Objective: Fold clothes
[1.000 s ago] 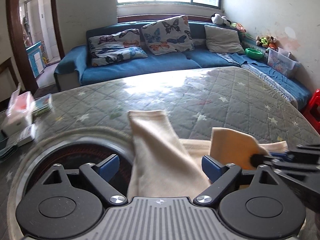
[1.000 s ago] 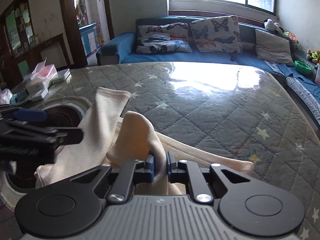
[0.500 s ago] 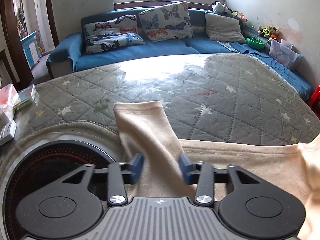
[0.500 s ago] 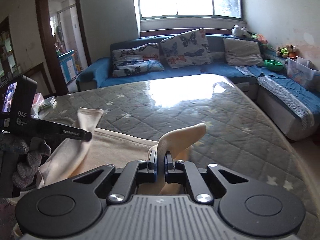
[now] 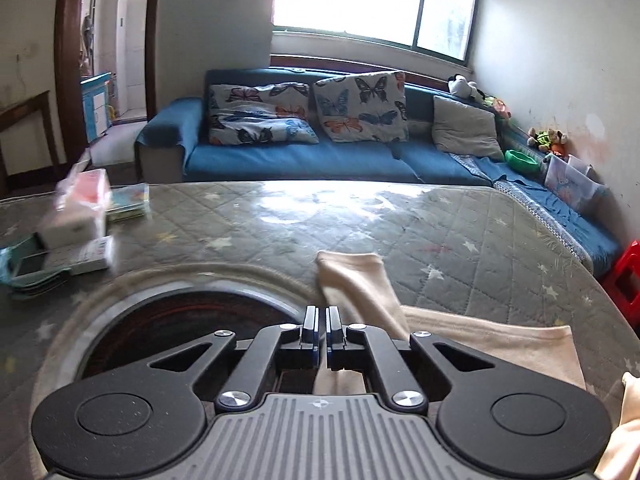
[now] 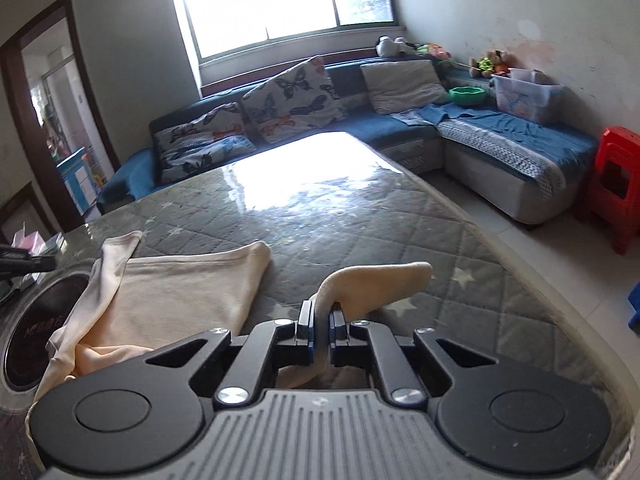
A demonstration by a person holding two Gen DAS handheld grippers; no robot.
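A cream long-sleeved garment (image 5: 480,342) lies on the quilted grey table cover (image 5: 460,240). One sleeve (image 5: 356,280) points away from me. My left gripper (image 5: 322,334) is shut at the garment's left edge; cloth shows just under and behind the pads, so it seems pinched. In the right wrist view the garment's body (image 6: 172,304) lies to the left. My right gripper (image 6: 320,332) is shut on the other sleeve (image 6: 380,284), which arches up and forward over the table.
A round dark inset cooker (image 5: 180,328) sits in the table by the left gripper. Tissue box and books (image 5: 80,224) lie at the left. A blue sofa (image 5: 320,156) with cushions runs behind and right. A red stool (image 6: 616,180) stands on the floor.
My left gripper has closed from wide open onto the garment's left edge. My right gripper has carried its sleeve out to the right, spreading the garment flatter.
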